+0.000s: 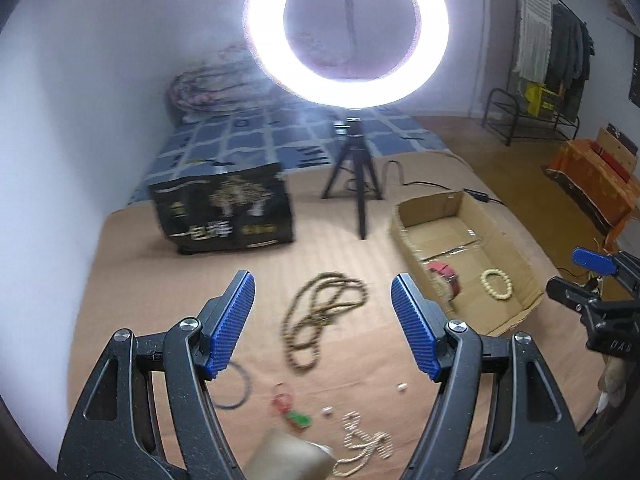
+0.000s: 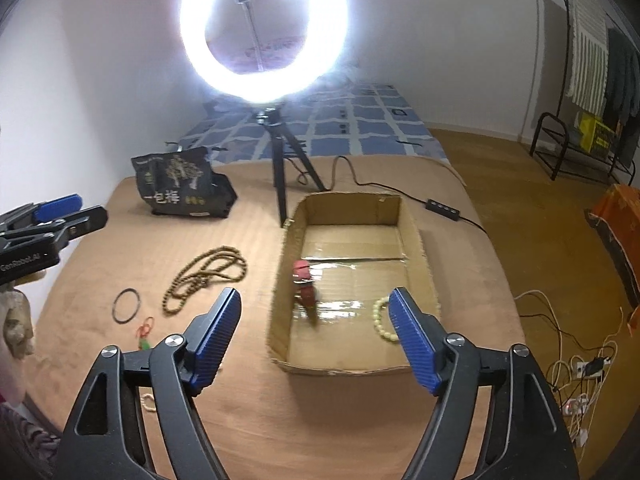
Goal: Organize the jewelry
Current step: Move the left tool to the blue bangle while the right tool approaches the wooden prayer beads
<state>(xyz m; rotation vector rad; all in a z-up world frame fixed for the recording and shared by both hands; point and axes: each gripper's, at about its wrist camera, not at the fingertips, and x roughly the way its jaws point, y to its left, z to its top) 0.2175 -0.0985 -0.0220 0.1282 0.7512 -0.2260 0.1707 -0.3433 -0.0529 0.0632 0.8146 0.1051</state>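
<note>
**Across the tan bedcover, jewelry half sorted**

On the tan cover (image 1: 140,280) we see a long brown bead necklace (image 1: 320,316) lying in tangled loops, just left of the cardboard box (image 2: 416,240). Nearer to us lie a dark thin ring-shaped band (image 2: 127,305), a small red-and-green charm (image 1: 290,410), a cream bead strand (image 1: 366,442) in a loose heap, and two tiny pale beads (image 1: 401,387) lying apart from it. Inside the box we find a red strap piece (image 2: 305,288) by its left wall and a pale bead bracelet (image 1: 497,285) toward its right, both resting on the taped bottom.

Our left gripper (image 1: 322,324) hangs above the brown necklace with its blue pads (image 1: 232,324) spread wide and nothing between them. Our right gripper (image 2: 314,336) is over the near end of the box, jaws likewise wide apart and holding nothing; its right pad hides part of the pale bracelet.

Beyond the jewelry, a black printed bag (image 2: 182,186) stands at the far left of the cover, and a ring light (image 2: 262,28) on a black tripod (image 2: 280,168) glares between the bag and the box. A cable with an inline switch (image 2: 442,205) trails past the far corner of the box.
</note>
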